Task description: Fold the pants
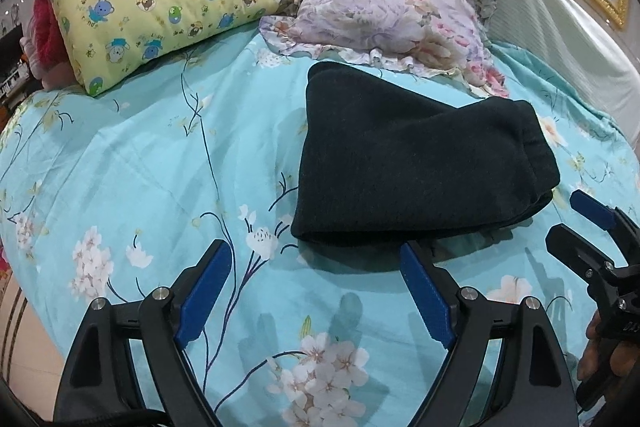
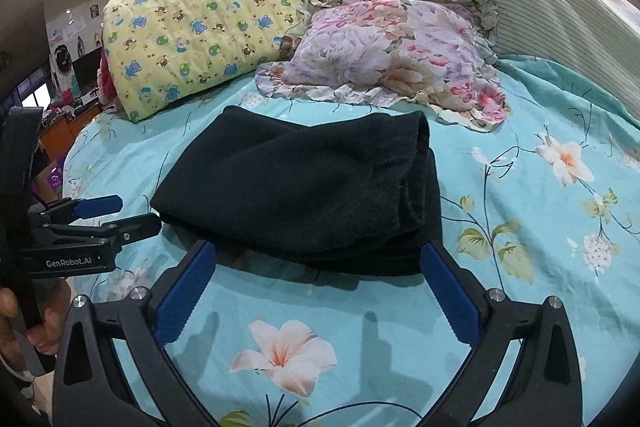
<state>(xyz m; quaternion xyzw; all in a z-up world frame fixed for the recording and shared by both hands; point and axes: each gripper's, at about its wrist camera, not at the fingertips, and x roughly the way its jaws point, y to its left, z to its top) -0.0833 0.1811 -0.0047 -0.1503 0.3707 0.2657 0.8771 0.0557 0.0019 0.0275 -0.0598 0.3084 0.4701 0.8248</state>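
On the bed (image 2: 540, 227), under a turquoise floral sheet: black pants (image 2: 296, 187) already folded into a thick bundle, below the floral pillow (image 2: 400, 55). Top layer loose and bulging at the right edge; likely to slump open if nudged or dragged. Left gripper (image 1: 316, 291) and right gripper (image 2: 316, 291) just short of the near hem, fingers spread wide, holding nothing.

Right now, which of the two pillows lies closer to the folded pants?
The floral pillow with the ruffled edge: its frill nearly reaches the black pants. The yellow bear-print pillow sits farther off to the left, with bare sheet between.
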